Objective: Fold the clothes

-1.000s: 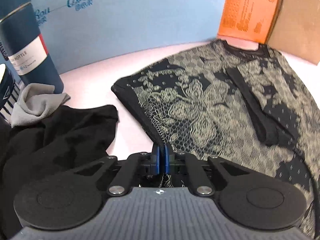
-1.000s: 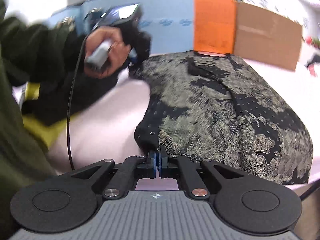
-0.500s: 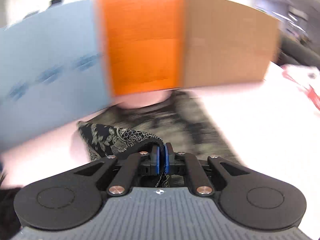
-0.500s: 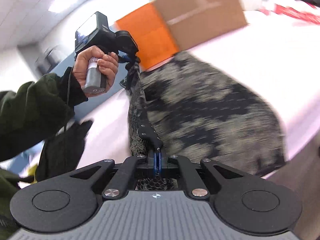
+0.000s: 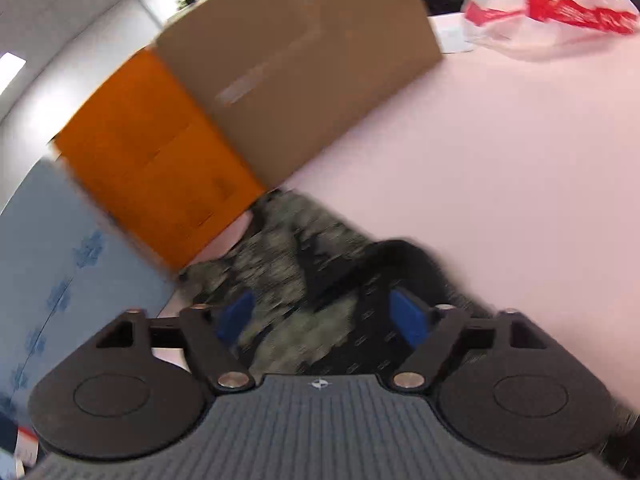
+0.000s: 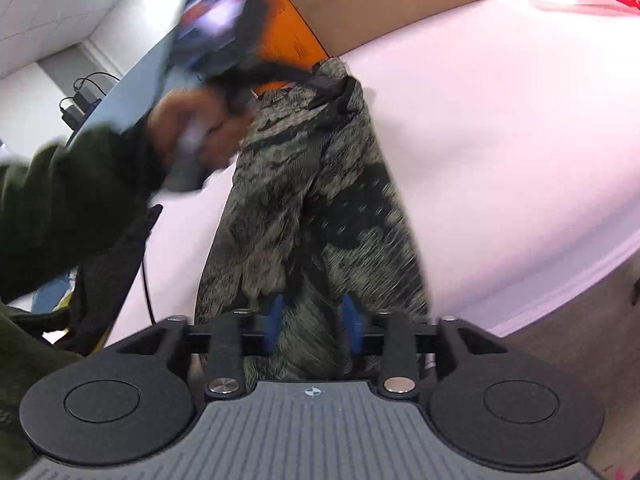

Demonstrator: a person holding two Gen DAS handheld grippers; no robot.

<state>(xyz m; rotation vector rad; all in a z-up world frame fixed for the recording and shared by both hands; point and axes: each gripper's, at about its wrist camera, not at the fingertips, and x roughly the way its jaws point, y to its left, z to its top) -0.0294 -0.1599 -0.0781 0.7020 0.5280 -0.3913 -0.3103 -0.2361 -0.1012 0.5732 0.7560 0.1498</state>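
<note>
Both my claws are opening and letting go of the shirt. It looks soft, light and floppy, so I would pinch its edge next.

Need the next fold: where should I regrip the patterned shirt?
Judging by its pose, grip the patterned shirt at the near hem corners, coming from the table's front edge: it lies as a long narrow strip running away toward the cardboard box.
</note>
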